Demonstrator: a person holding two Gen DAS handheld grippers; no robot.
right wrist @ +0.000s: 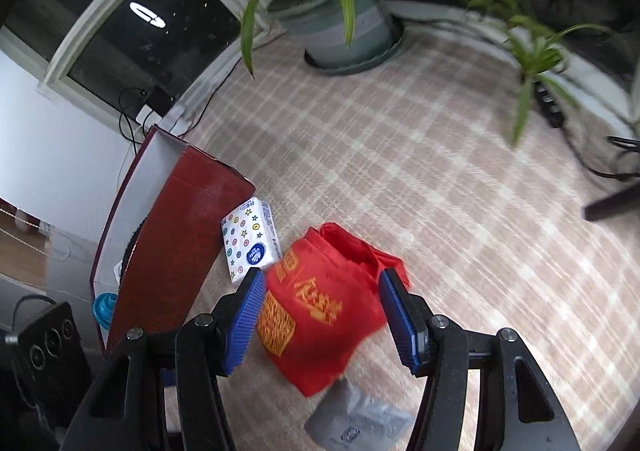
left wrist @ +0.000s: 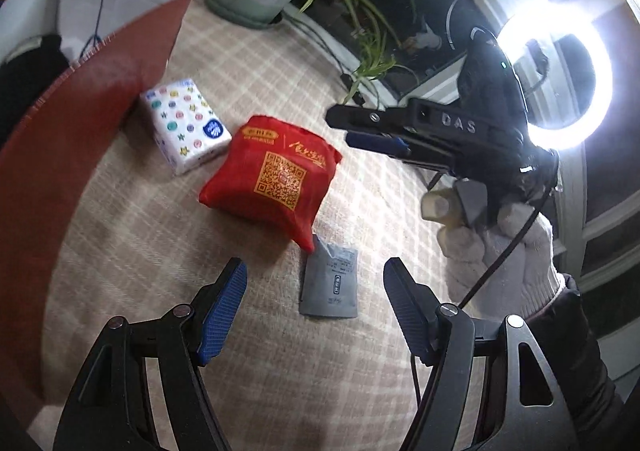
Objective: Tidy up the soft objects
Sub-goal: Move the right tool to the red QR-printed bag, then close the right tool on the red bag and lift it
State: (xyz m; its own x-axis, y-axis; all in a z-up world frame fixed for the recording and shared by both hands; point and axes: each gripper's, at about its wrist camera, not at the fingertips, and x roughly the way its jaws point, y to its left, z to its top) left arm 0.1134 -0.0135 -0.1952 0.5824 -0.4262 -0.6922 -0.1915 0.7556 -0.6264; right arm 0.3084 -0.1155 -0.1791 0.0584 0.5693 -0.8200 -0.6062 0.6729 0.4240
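A red drawstring bag (left wrist: 276, 179) with a yellow QR print lies on the checked cloth. A white tissue pack (left wrist: 184, 125) with coloured dots sits to its left, against the red box (left wrist: 80, 111). A grey pouch (left wrist: 330, 283) lies flat just in front of the bag. My left gripper (left wrist: 313, 271) is open above the pouch, touching nothing. My right gripper (left wrist: 340, 129) comes in from the right, held by a white-gloved hand (left wrist: 500, 251). In the right wrist view the right gripper (right wrist: 322, 279) stands open over the red bag (right wrist: 320, 323), its pads apart from the cloth. The tissue pack (right wrist: 250, 243) and grey pouch (right wrist: 360, 419) also show there.
The open red box (right wrist: 172, 251) stands at the left with a black item (left wrist: 36, 67) and a blue thing (right wrist: 105, 307) inside. A potted plant (right wrist: 344, 27) stands at the back, a power strip (right wrist: 548, 103) lies at the right, a ring light (left wrist: 556, 83) glares, and a speaker (right wrist: 48, 351) sits at the lower left.
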